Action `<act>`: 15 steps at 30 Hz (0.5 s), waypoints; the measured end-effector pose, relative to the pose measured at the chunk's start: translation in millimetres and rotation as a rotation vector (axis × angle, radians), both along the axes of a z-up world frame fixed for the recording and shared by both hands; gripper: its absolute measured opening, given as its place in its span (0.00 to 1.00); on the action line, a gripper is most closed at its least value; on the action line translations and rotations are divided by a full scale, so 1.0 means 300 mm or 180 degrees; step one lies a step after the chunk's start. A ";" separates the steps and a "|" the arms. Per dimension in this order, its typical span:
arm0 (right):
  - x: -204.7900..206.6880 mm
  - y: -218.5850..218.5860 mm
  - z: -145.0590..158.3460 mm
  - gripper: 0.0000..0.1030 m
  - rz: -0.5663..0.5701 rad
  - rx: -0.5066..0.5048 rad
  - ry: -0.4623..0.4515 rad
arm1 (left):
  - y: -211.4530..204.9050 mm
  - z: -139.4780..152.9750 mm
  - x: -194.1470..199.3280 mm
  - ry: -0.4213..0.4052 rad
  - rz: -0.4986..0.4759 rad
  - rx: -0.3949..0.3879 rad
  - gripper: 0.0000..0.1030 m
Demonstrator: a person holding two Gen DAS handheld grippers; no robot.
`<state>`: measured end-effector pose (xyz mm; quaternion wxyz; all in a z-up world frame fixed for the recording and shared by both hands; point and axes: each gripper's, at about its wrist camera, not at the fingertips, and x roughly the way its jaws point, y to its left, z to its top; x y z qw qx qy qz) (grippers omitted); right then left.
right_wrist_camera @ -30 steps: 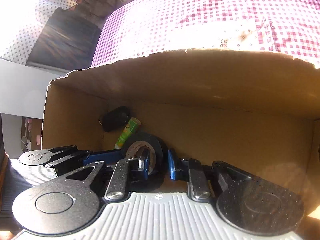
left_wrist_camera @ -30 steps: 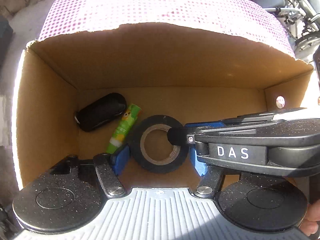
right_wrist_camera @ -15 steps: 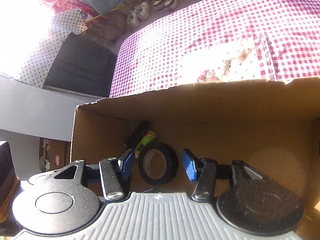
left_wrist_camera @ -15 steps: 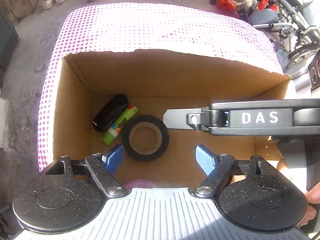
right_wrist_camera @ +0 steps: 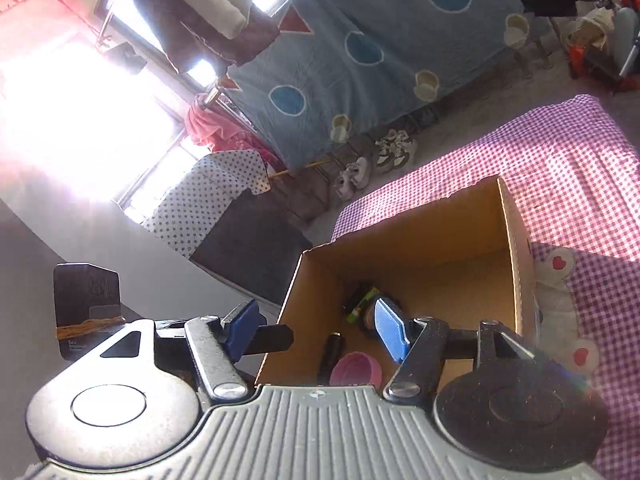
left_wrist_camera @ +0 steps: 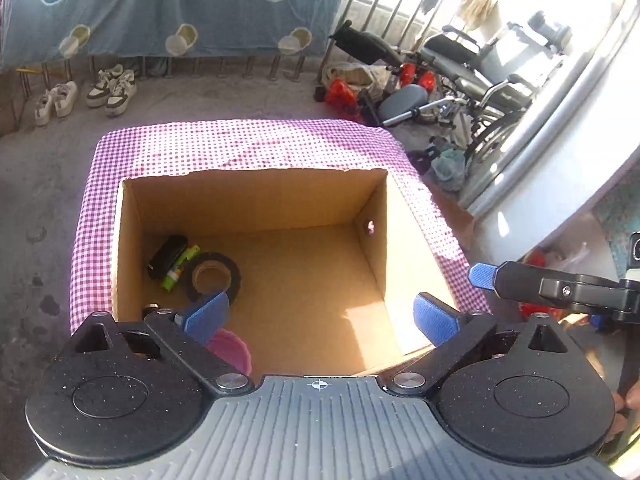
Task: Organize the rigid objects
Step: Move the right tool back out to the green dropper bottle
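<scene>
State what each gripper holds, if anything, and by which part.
Nothing. The left gripper and right gripper have just been opening and are empty; the tape roll lies in the cardboard box.

The cardboard box [left_wrist_camera: 256, 200] stood open-topped on the checked cloth [left_wrist_camera: 240, 144], with nothing over its mouth. Its right half and far-right corner had bare floor. Along the left wall the floor was taken: a black case [left_wrist_camera: 166, 254] and a green tube [left_wrist_camera: 180, 266] lay touching in the far-left corner, a roll of black tape [left_wrist_camera: 216, 276] just beside them, and a pink bowl [left_wrist_camera: 230, 350] against the near wall. The four tall walls shut off any sideways way in. Behind the box the cloth lay bare to its far edge. Right of the box, the right gripper [left_wrist_camera: 480, 276] hung past the table's right edge.
</scene>
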<state>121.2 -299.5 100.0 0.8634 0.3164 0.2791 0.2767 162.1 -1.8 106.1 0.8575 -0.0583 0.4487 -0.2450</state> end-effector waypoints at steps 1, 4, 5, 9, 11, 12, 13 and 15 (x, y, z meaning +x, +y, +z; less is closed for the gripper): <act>-0.042 0.007 -0.023 0.69 -0.0097 0.0043 -0.0018 | -0.004 -0.004 -0.033 -0.0055 -0.0050 -0.0056 0.98; -0.184 0.005 -0.126 0.69 -0.0367 0.0174 0.0005 | -0.015 -0.022 -0.117 -0.0138 -0.0169 -0.0015 0.98; -0.219 0.008 -0.154 0.69 -0.0448 0.0184 0.0009 | -0.016 -0.029 -0.139 -0.0159 -0.0143 0.0048 0.98; -0.290 0.016 -0.249 0.69 -0.0615 -0.0057 0.0101 | -0.010 -0.070 -0.235 -0.0241 -0.0046 0.0062 0.98; -0.299 0.020 -0.269 0.69 -0.0688 -0.0200 0.0130 | -0.010 -0.098 -0.273 -0.0201 -0.0016 0.0014 0.98; -0.314 0.017 -0.281 0.69 -0.0719 -0.0251 0.0125 | -0.010 -0.116 -0.286 -0.0167 -0.0022 0.0000 0.98; -0.324 0.015 -0.290 0.69 -0.0721 -0.0278 0.0119 | -0.012 -0.137 -0.297 -0.0119 -0.0044 -0.0016 0.98; -0.343 0.017 -0.294 0.69 -0.0708 -0.0314 0.0095 | -0.022 -0.173 -0.318 -0.0012 -0.0137 -0.0070 0.98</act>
